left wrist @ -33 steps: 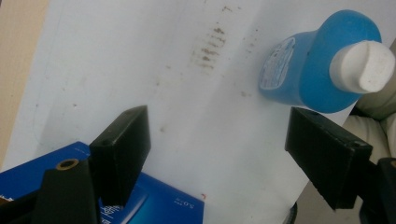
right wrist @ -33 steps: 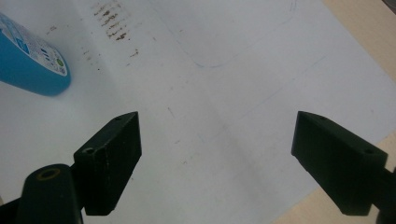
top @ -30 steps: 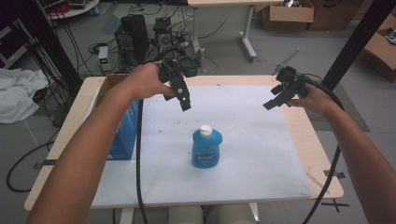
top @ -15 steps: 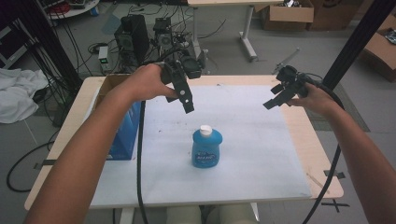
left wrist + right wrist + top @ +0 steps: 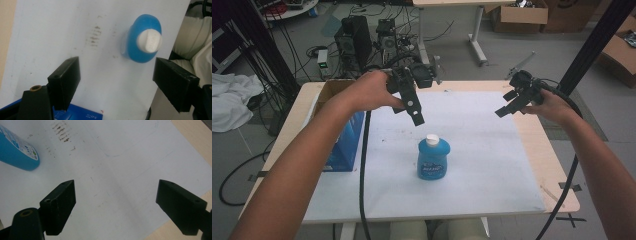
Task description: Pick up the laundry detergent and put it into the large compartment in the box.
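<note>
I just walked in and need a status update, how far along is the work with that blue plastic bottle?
Barely begun. Done: nothing visible; the blue plastic bottle with the white cap stands upright and untouched on the white table mat. In hand: the left gripper hangs above it, jaws open, holding nothing. Left: gripping the bottle and whatever follows. The right gripper waits open off to the side.

Blue box [image 5: 343,145] at table's left edge — cardboard box [image 5: 331,89] behind it.

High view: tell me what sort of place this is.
Probably a lab or workshop. Beyond the table with its blue bottle, cables and electronic boxes crowd the grey floor, cardboard boxes sit at the back, and a second desk stands behind.
</note>
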Action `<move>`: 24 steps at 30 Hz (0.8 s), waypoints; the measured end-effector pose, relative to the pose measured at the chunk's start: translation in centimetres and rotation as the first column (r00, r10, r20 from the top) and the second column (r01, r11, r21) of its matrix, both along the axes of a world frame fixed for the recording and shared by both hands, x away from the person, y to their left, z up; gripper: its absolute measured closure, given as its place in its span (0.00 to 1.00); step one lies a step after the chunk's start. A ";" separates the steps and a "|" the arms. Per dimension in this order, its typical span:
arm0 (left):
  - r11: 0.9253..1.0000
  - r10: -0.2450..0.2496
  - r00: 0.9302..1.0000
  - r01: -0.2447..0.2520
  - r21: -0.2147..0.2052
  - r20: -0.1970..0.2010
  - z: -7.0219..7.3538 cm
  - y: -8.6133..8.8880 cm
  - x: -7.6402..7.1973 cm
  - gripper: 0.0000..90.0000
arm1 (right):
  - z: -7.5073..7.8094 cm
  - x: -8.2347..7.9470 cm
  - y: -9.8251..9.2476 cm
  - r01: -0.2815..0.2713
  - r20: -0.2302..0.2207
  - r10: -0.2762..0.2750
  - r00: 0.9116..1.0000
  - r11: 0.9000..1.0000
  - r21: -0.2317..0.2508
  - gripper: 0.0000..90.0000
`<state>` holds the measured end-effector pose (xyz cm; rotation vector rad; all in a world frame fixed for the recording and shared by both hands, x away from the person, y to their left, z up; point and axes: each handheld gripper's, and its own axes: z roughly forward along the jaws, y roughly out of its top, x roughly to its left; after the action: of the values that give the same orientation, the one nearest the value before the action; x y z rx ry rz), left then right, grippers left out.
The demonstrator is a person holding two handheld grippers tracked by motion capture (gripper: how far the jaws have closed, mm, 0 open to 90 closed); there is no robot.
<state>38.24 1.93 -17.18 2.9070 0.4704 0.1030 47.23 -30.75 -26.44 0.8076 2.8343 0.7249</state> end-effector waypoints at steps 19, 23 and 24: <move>0.991 -0.135 0.990 0.136 0.021 -0.025 -0.9 -2.8 -1.8 0.25 | -0.4 0.0 0.1 -0.006 -0.006 0.006 1.000 1.000 0.001 0.18; 0.987 -0.158 0.987 0.159 0.022 -0.033 -1.3 -3.3 -2.0 0.25 | -0.4 -0.1 0.2 -0.007 -0.008 0.007 1.000 1.000 0.003 0.18; 0.986 -0.167 0.986 0.167 0.026 -0.031 -1.3 -3.4 -2.0 0.25 | -0.4 -0.1 0.2 -0.009 -0.008 0.009 1.000 1.000 0.002 0.18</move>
<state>36.23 -1.49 -18.52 2.9653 0.2295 0.0438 47.18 -30.51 -26.83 0.8011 2.8463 0.7276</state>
